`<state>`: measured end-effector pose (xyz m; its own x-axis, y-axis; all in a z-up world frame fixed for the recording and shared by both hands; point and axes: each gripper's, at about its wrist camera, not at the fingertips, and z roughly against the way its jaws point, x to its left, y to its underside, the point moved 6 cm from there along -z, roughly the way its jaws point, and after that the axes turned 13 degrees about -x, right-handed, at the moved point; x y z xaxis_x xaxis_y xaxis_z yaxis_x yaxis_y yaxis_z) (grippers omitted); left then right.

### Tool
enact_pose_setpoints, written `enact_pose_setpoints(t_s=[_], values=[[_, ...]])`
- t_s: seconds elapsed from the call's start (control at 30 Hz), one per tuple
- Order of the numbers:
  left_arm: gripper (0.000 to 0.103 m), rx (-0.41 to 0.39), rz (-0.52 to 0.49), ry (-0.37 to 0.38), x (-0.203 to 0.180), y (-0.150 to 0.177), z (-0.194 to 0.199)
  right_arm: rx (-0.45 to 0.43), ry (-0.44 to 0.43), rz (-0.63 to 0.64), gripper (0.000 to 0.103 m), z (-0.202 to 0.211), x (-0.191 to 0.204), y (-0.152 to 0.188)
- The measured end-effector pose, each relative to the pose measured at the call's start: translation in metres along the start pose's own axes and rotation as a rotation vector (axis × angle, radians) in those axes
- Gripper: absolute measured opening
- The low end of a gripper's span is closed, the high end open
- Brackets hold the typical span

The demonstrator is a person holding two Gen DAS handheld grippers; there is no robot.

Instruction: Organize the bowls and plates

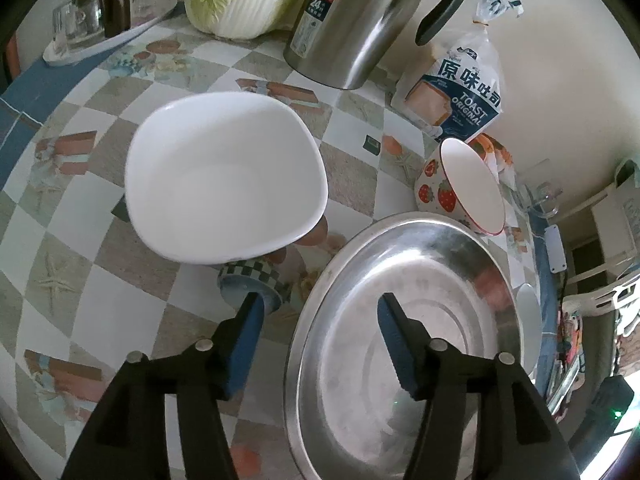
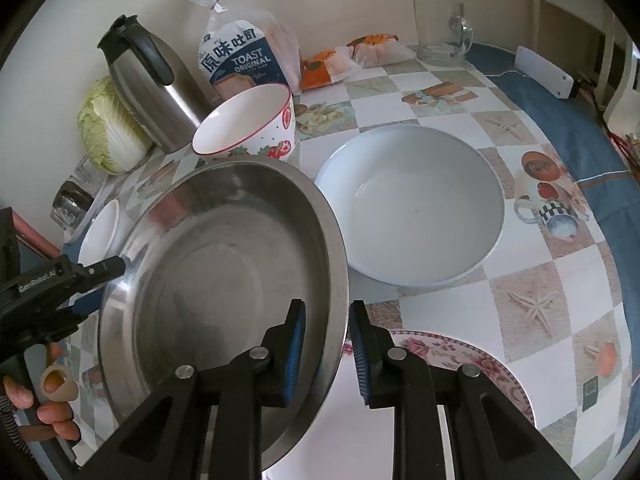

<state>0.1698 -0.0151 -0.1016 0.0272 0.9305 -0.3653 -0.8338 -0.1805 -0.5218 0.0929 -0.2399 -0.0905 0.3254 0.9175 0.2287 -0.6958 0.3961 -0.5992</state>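
Steel basin (image 2: 224, 264) near the middle of the desk (image 2: 520, 272), filling the lower left of the right wrist view. Seemingly tipped up at its 3 o'clock edge. Hard to tell whether lying flat or leaning on the flowered plate (image 2: 480, 360) at its 4 o'clock.

Straddled at the 3 o'clock rim by the right hand-held gripper (image 2: 328, 308): narrowly parted, one pad inside the wall and one outside, apparently not pinching. Straddled at the 9 o'clock rim by the left hand-held gripper (image 1: 320, 304): spread wide, gripping nothing, one finger over the desk and the other over the basin's floor.

Ringed by the other dishes, clock read from the basin in the right wrist view:
- strawberry bowl (image 2: 248, 124), tilted, just beyond the rim at 12 o'clock
- round white bowl (image 2: 412, 204), just beside at 2 o'clock
- square white bowl (image 1: 224, 184) at 10 o'clock

Farther out, against the wall: steel jug (image 2: 148, 92), bread bag (image 2: 244, 56), cabbage (image 2: 104, 128).

Probably a set-down and release, though possibly the start of a two-handed lift.
- If releasing, check for a steady seat first, then draw both grippers straight back along their fingers without hooking the rim.
- If lifting, close on both rims evenly and raise level.
- Either way, keep clear of the tilted strawberry bowl at 12 o'clock.
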Motion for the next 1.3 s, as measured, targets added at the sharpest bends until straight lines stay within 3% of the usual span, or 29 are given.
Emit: enact_pose_setpoints(t_s=[0.07,0.1,0.13,0.2,0.63,0.77,0.83,1.03,1.3], values=[[0.061,-0.011,-0.004,-0.01,0.001,0.0,0.003,-0.002,0.006,-0.002,0.03,0.002,-0.001,0.0],[0.066,-0.016,-0.005,-0.016,0.002,-0.001,0.004,-0.002,0.011,-0.004,0.035,0.003,-0.002,0.0],[0.078,-0.024,-0.008,-0.021,0.003,-0.001,0.006,-0.002,0.013,-0.005,0.04,0.004,-0.003,0.0],[0.086,-0.041,-0.015,-0.03,0.004,-0.001,0.01,-0.006,0.011,-0.007,0.042,0.007,-0.004,0.0],[0.089,-0.121,-0.104,-0.103,0.0,0.006,0.04,-0.049,0.03,0.045,0.08,0.024,-0.002,0.005],[0.09,-0.153,-0.127,-0.096,-0.006,0.012,0.053,-0.065,0.035,0.059,0.085,0.032,-0.001,0.008],[0.096,-0.168,-0.134,-0.092,-0.01,0.016,0.06,-0.075,0.045,0.071,0.09,0.037,0.0,0.01],[0.096,-0.197,-0.168,-0.081,-0.021,0.032,0.077,-0.078,0.053,0.089,0.095,0.048,-0.001,0.018],[0.096,-0.165,-0.238,-0.05,-0.037,0.063,0.087,-0.093,0.06,0.073,0.102,0.069,-0.014,0.031]])
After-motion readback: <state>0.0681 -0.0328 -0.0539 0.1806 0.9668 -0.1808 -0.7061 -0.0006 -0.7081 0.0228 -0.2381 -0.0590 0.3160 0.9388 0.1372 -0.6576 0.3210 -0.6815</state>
